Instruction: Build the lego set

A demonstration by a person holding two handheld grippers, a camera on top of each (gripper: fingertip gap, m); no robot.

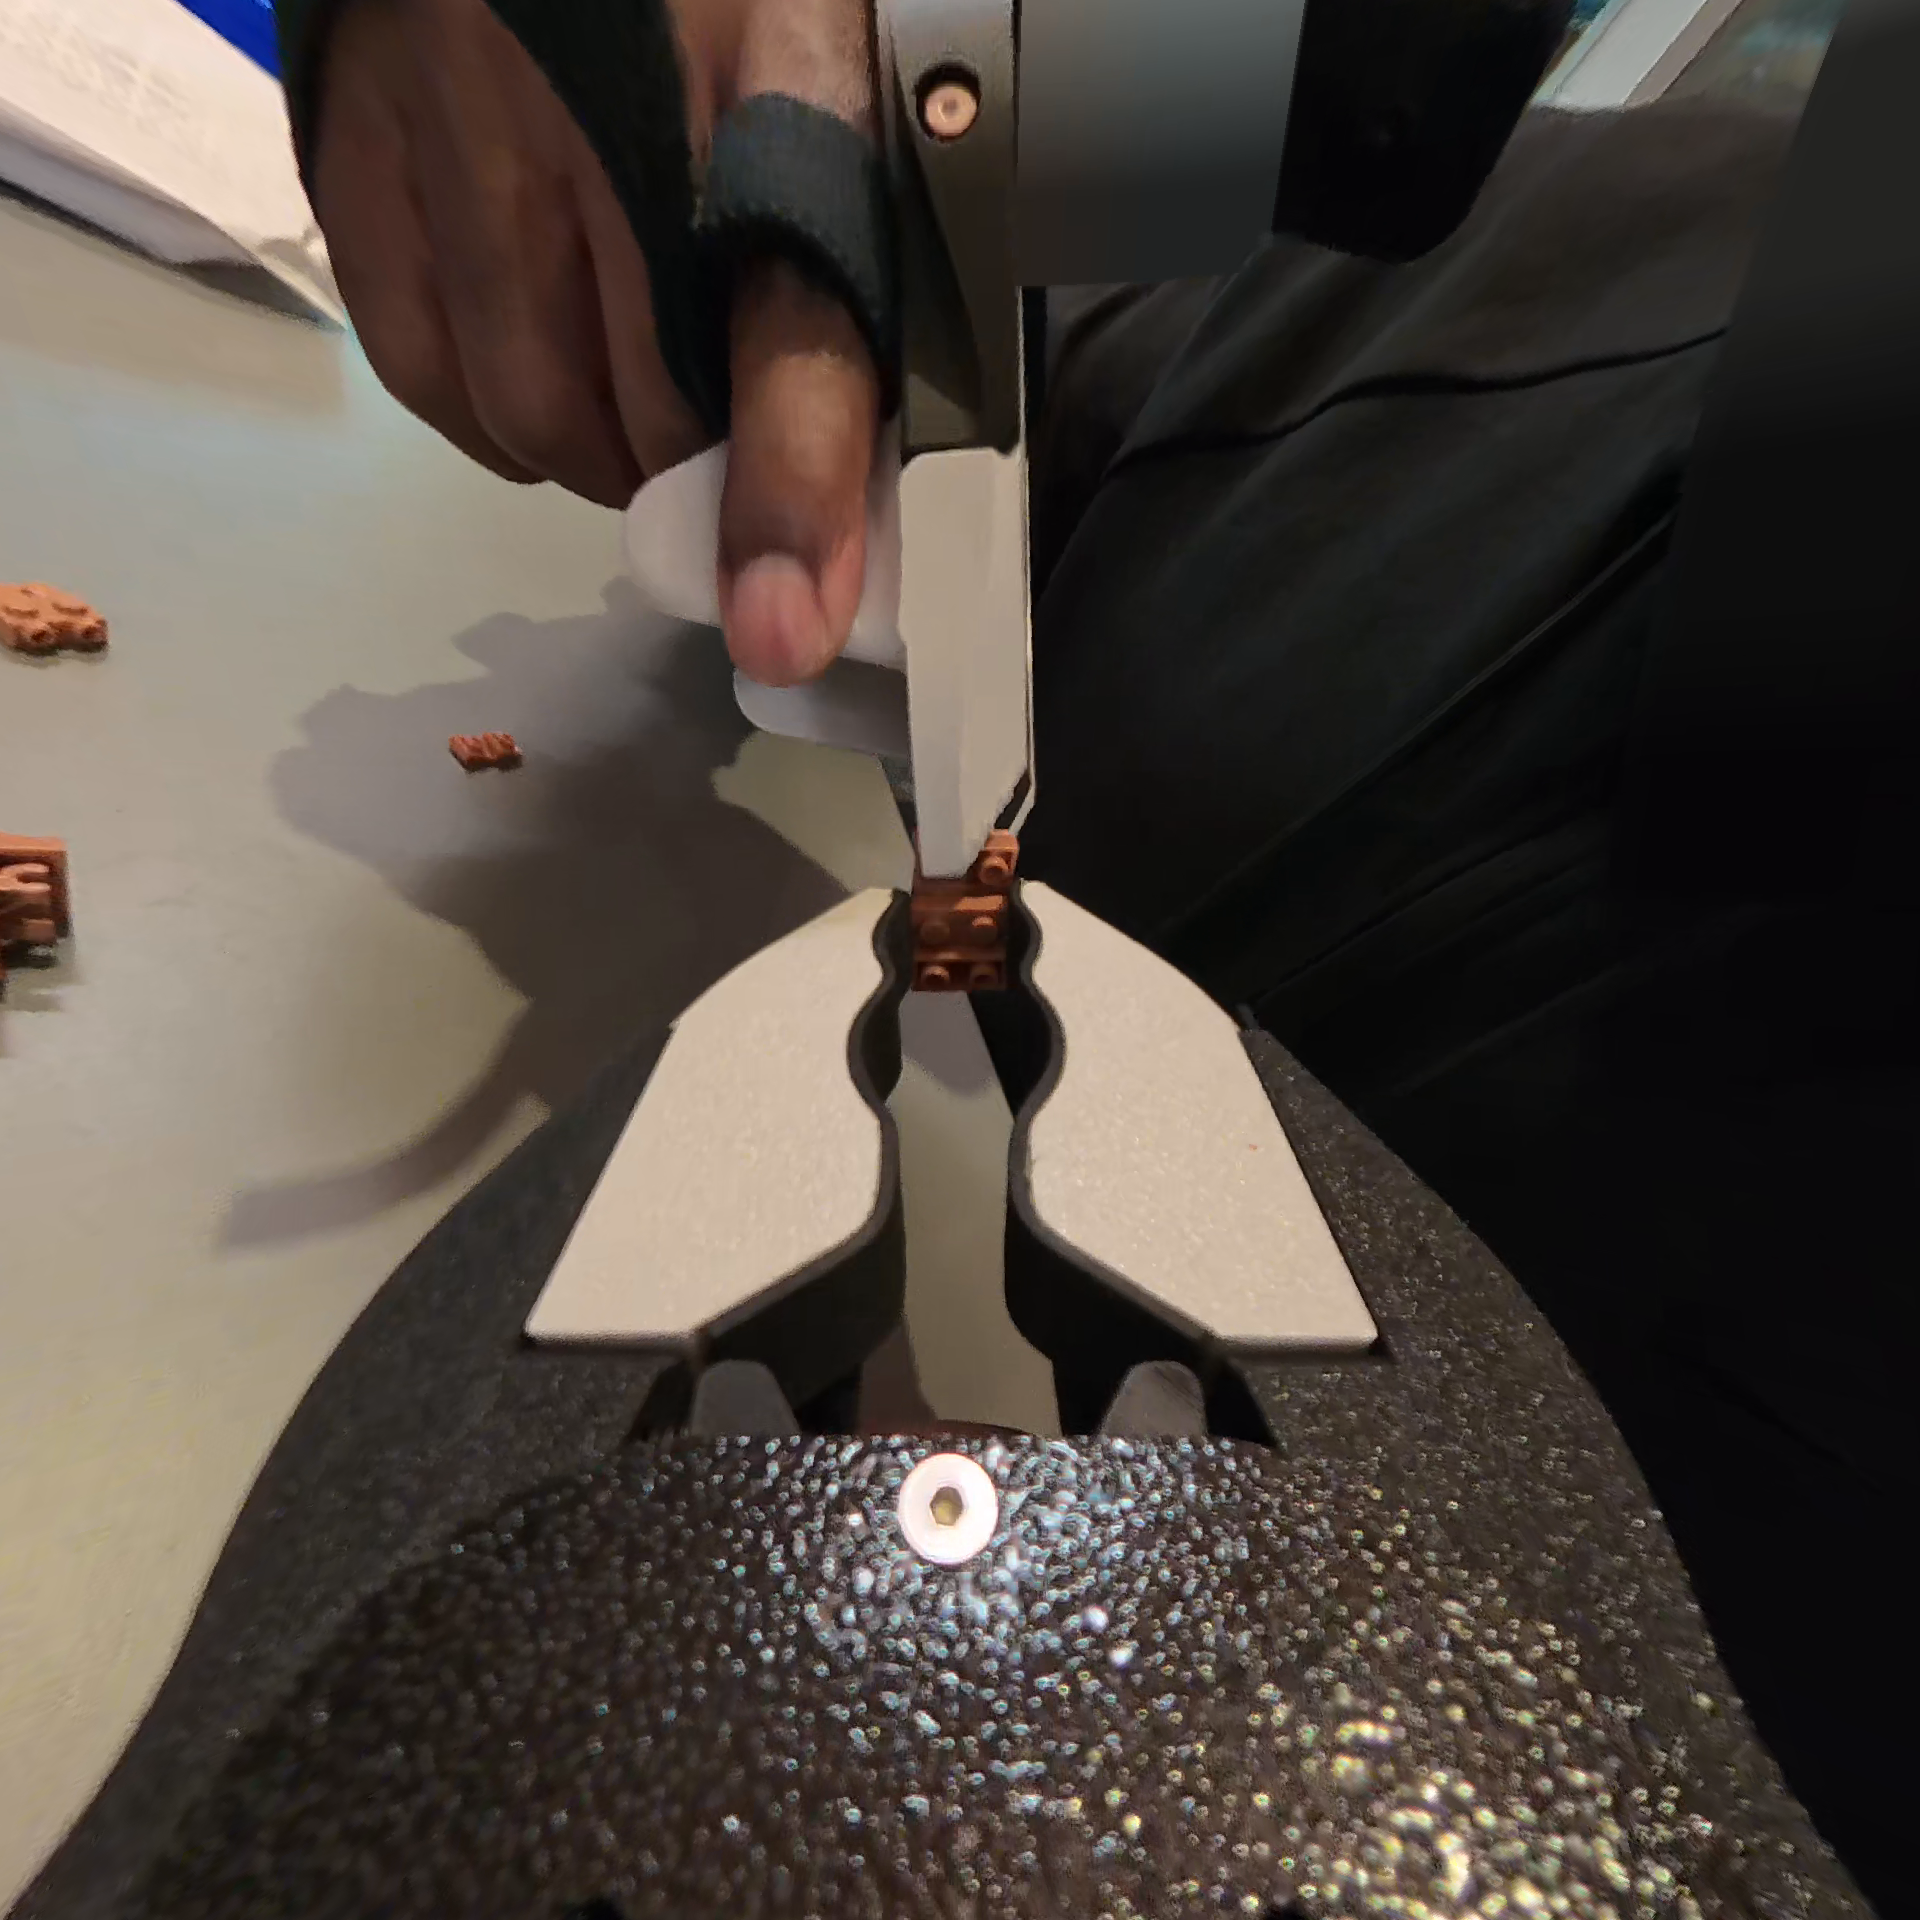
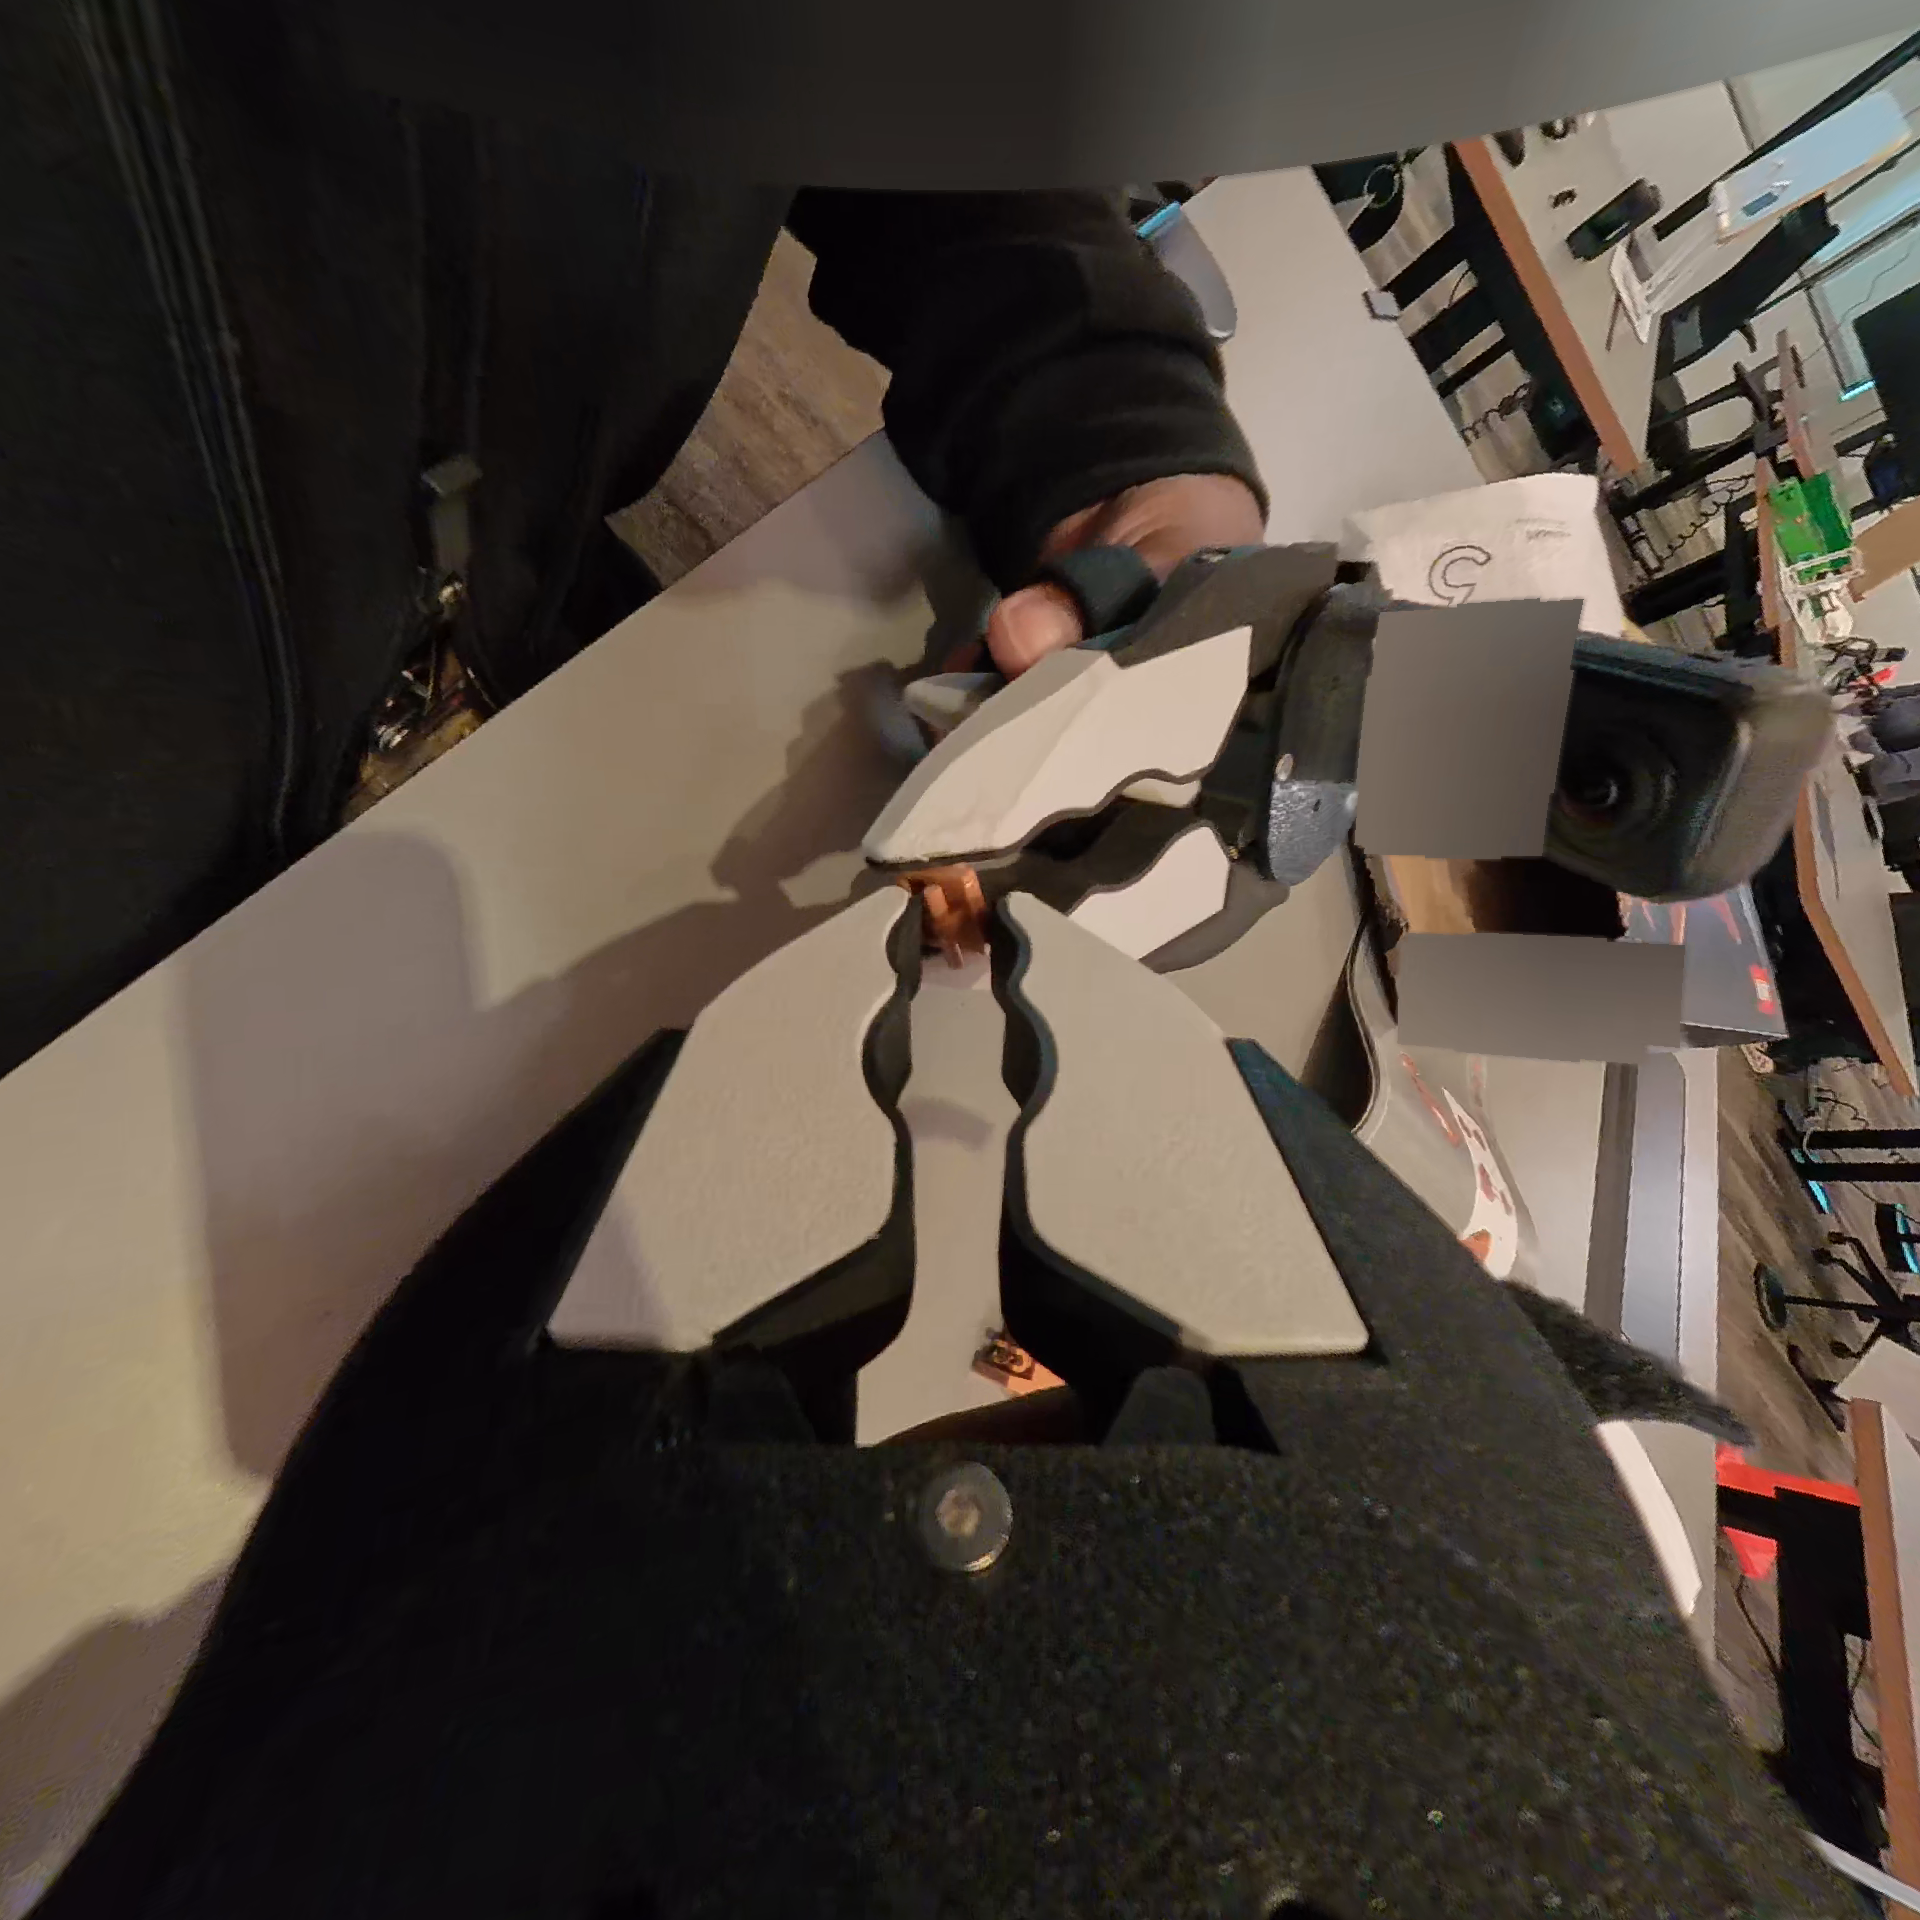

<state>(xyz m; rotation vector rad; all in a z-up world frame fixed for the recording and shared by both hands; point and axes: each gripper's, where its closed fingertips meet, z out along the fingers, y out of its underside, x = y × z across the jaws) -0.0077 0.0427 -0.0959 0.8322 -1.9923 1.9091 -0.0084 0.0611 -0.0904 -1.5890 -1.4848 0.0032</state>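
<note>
Your left gripper point(image 1: 958, 940) is pinching a small brown stack of studded bricks point(image 1: 961, 940) at the very tips of its fingers, both pads pressed on the stack's sides. Your right gripper point(image 1: 977, 847) comes down from above that stack and closes on the topmost brown piece point(image 1: 1000, 860). From the right wrist camera its pads point(image 2: 906, 951) seem to bear on brown plastic, but the left gripper's finger covers much of the contact, so I can't swear how much of the piece they catch.

Both holds sit right at the fingertips, so there is little pad on the plastic. If you twist or pull off-axis, the stack could pivot out of the left tips, or the top piece could snap free and drop. The stack hangs near the grey table point(image 1: 208, 935) edge, with dark clothing beyond it, so a dropped piece may land off the table.

Loose brown pieces point(image 1: 484, 750) lie on the table well left of the stack, another cluster point(image 1: 52, 618) farther left.
</note>
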